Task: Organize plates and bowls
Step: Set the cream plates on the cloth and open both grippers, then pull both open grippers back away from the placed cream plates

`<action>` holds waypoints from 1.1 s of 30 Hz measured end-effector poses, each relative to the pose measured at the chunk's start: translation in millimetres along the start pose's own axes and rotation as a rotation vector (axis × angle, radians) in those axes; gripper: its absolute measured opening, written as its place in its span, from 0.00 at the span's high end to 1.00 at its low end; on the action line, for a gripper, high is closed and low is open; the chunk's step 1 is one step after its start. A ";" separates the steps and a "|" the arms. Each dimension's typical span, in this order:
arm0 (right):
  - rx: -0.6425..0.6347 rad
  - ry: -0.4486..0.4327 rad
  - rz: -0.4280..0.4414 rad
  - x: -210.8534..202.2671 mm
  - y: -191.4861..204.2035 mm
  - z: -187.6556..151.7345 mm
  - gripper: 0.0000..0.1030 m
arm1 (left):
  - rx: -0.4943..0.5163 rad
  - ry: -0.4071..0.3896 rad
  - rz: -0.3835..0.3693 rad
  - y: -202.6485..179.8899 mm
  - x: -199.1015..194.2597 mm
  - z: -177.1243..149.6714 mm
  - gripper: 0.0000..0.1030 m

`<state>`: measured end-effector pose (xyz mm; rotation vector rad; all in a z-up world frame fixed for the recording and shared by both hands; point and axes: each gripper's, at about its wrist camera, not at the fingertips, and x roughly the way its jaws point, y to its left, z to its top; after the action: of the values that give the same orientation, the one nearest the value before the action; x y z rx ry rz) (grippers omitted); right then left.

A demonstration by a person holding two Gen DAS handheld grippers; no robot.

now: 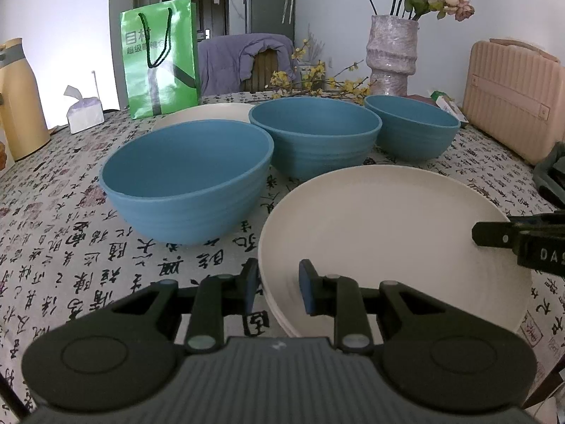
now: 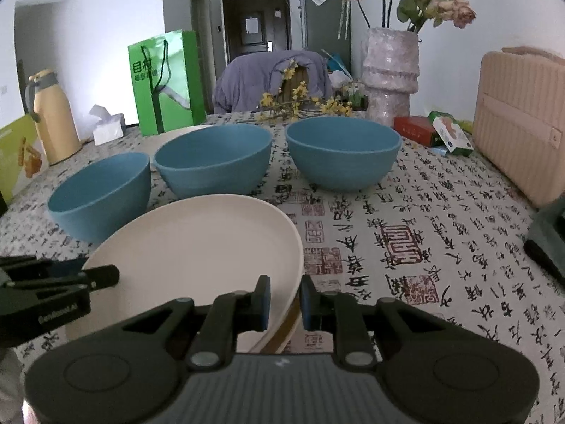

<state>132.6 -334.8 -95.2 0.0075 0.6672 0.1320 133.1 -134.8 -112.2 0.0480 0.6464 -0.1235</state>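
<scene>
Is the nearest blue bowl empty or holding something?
Empty: the nearest blue bowl shows only its bare blue inside, nothing in it, and it stands upright on the tablecloth.

— What am I seeing off the right gripper (image 2: 285,304) just now?

— I'm looking at the cream plate (image 2: 197,243); its near rim is sitting between my jaws, and the blue pads (image 2: 265,304) are standing close on either side. I can't tell whether they are pressing.

— And past the jaws?

— Three blue bowls (image 2: 339,152) are sitting in a row beyond the plate on the printed tablecloth (image 2: 441,240). The other gripper (image 2: 106,275) is reaching in at the plate's far-left edge, left of my jaws.
</scene>
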 end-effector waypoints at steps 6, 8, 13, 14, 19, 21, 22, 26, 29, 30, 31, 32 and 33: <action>-0.052 0.027 -0.041 6.5 6.8 -4.5 0.78 | -0.007 -0.003 -0.005 1.4 -1.4 0.2 0.76; -0.043 0.028 -0.030 7.2 6.0 -4.7 0.76 | -0.012 -0.003 -0.010 1.9 -2.0 0.3 0.76; 0.025 0.030 0.032 6.3 -3.9 -3.0 0.57 | -0.056 -0.007 -0.038 9.4 -5.7 3.5 0.71; 0.047 0.028 0.045 6.1 -6.9 -2.7 0.52 | -0.065 -0.011 -0.045 11.2 -7.4 4.4 0.65; 0.144 -0.013 0.115 -6.1 -22.4 -0.5 0.26 | -0.087 -0.067 -0.055 16.6 -22.2 7.5 0.25; 0.153 -0.044 0.136 -14.3 -24.4 -0.1 0.15 | -0.098 -0.092 -0.067 20.2 -29.2 8.6 0.16; 0.146 -0.064 0.144 -18.8 -23.6 -0.3 0.12 | -0.099 -0.098 -0.070 21.2 -31.8 8.9 0.11; 0.116 -0.147 0.160 -33.4 -16.0 -2.6 0.00 | -0.123 -0.131 -0.085 28.4 -42.8 9.9 0.00; 0.096 -0.185 0.149 -39.4 -9.4 -5.6 0.00 | -0.131 -0.139 -0.091 34.0 -48.0 8.6 0.00; 0.090 -0.191 0.146 -40.5 -7.7 -6.4 0.00 | -0.133 -0.142 -0.090 35.4 -49.3 8.0 0.00; 0.083 -0.196 0.143 -41.4 -5.9 -7.1 0.00 | -0.134 -0.146 -0.087 37.1 -50.7 7.0 0.00; 0.078 -0.200 0.139 -42.2 -3.9 -7.7 0.00 | -0.134 -0.149 -0.084 38.4 -51.8 6.4 0.00; 0.075 -0.204 0.139 -43.0 -2.0 -8.0 0.00 | -0.134 -0.152 -0.080 39.7 -52.7 5.8 0.00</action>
<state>94.4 -342.4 -75.1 0.1376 0.4673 0.2366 100.0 -90.6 -75.5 -0.1153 0.5038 -0.1598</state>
